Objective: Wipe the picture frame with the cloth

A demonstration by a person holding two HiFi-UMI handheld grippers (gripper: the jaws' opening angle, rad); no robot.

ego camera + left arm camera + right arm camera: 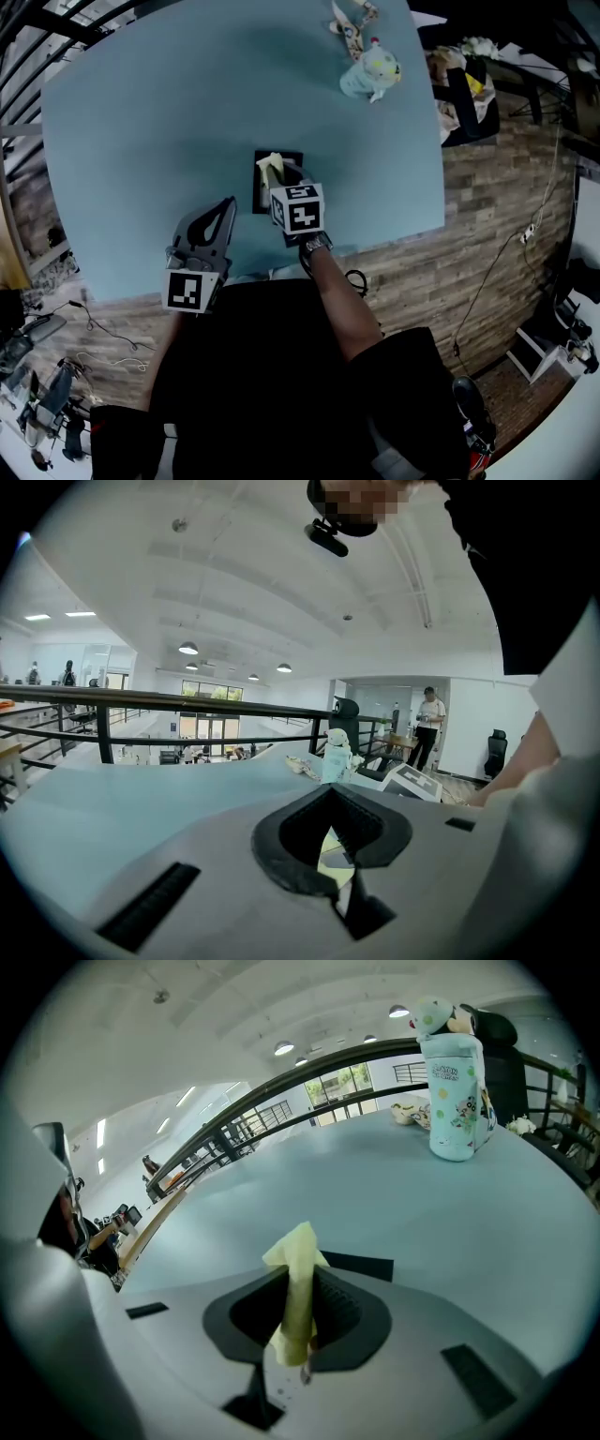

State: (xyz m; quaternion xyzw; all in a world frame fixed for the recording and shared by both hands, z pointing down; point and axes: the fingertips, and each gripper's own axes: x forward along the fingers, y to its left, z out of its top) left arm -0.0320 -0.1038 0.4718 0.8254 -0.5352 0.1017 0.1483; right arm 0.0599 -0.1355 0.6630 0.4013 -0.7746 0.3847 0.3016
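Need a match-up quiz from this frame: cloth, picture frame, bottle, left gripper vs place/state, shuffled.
Things:
1. cloth
2. picture frame
3. bottle
4. left gripper

Place or state:
A. stands upright at the far side of the table
B. jaws shut on nothing, beside the frame
C. dark, lies flat under the right gripper
D. pale yellow, pinched between the right gripper's jaws

Pairs: 1-D, 2-C, 3-A, 4-B

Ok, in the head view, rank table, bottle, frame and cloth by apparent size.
1. Table, by far largest.
2. Bottle and frame look alike; the right hand-held gripper hides part of the frame, so no ranking.
3. Cloth, smallest.
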